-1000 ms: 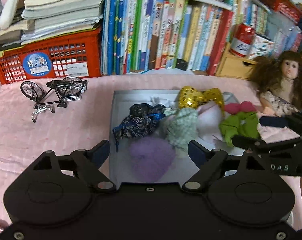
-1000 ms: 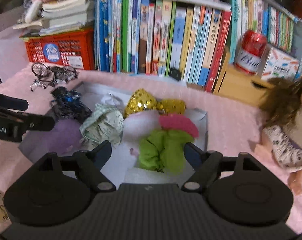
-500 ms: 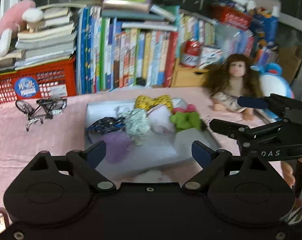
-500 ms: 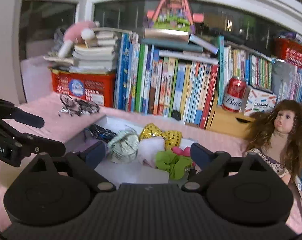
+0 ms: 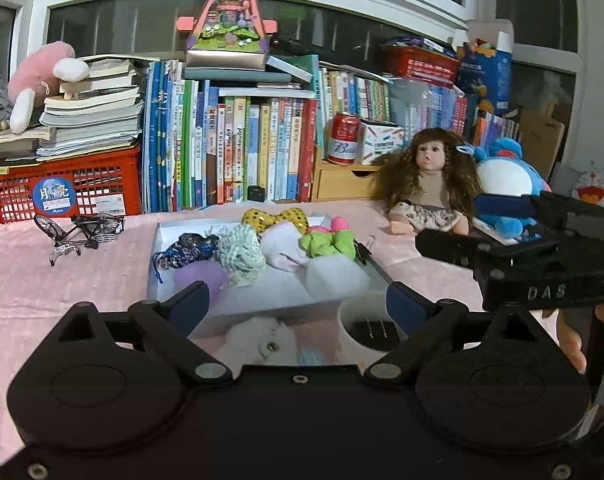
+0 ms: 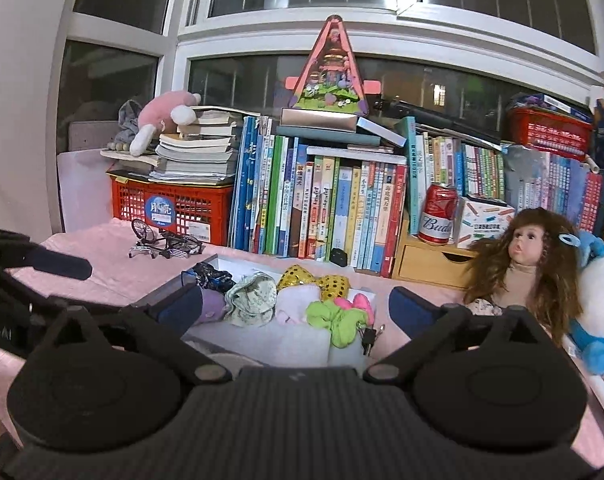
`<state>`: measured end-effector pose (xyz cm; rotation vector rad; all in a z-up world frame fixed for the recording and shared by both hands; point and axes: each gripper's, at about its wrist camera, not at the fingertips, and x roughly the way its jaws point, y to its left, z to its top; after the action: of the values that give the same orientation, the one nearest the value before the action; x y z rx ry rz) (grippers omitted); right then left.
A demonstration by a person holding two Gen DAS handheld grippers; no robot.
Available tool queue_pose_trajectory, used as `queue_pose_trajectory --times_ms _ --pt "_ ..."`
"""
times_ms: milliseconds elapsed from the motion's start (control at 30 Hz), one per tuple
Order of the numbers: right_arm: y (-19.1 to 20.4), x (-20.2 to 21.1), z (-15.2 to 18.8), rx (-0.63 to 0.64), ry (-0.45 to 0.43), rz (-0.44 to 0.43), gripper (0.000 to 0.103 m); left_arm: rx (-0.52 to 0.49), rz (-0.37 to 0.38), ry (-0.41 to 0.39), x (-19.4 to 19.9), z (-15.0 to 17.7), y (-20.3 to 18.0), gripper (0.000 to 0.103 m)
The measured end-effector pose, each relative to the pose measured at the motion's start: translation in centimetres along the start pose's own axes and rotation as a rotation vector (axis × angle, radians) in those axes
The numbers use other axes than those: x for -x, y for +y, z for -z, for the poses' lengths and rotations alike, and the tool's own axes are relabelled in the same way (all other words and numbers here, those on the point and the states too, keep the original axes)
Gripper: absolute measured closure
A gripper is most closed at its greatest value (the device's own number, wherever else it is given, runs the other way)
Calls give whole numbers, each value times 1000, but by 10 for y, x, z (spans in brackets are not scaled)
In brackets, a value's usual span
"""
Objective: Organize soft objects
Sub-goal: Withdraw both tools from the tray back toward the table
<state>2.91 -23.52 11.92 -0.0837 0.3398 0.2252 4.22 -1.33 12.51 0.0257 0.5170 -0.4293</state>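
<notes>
A pink cloth (image 5: pixel 62 280) covers the work surface; a row of upright books (image 5: pixel 238 152) stands along the far edge below a window, with a red crate (image 5: pixel 62 188) at far left carrying stacked books and a pink plush toy (image 5: pixel 34 80). A model bicycle (image 5: pixel 78 230) stands in front of the crate. A red can (image 5: pixel 343 138) sits on a small wooden drawer unit (image 5: pixel 341 182) to the right of the books, and a doll (image 5: pixel 429 176) with long brown hair sits further right beside a blue plush toy (image 5: pixel 505 184).

The soft objects lie together in a shallow white tray (image 5: pixel 262 292) at the centre of the cloth. From left to right: a dark patterned scrunchie (image 5: pixel 186 248), a purple piece (image 5: pixel 200 276) just in front of it, a green-checked scrunchie (image 5: pixel 240 250), a pale pink piece (image 5: pixel 284 246), and a lime-green scrunchie (image 5: pixel 327 242) with a hot-pink one (image 5: pixel 339 224) behind it. A gold sequin bow (image 5: pixel 276 218) lies at the far edge of the tray.

A white cup (image 5: pixel 361 332) stands near the right front corner of the tray, and a fluffy white item (image 5: pixel 262 338) lies left of the cup.

Left gripper (image 5: pixel 298 304): jaws apart and opening, nothing between them, positioned on the near side of the tray. Right gripper (image 6: pixel 296 308): jaws apart and opening, nothing between them, also near side, to the right of the left unit
</notes>
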Motion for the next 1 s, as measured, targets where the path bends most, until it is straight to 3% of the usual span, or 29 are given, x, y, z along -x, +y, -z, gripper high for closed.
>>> queue_pose_trajectory --times_ms 200,367,533,633,800,1000 --pt "-5 15 16 -71 -4 2 0 8 -1 1 11 23 -7 9" --pt "-11 23 28 -126 4 12 0 15 -6 -10 20 37 -9 18" --pt "-13 33 42 -171 -6 26 0 -17 -76 -46 24 57 -22 43" --pt "-13 38 52 -190 -6 32 0 -17 -94 -34 19 68 -28 53" --pt "-12 48 69 -171 1 56 0 3 -104 -13 4 78 -33 54" --pt "-17 57 90 -215 23 72 0 23 -233 -57 -20 86 -35 54"
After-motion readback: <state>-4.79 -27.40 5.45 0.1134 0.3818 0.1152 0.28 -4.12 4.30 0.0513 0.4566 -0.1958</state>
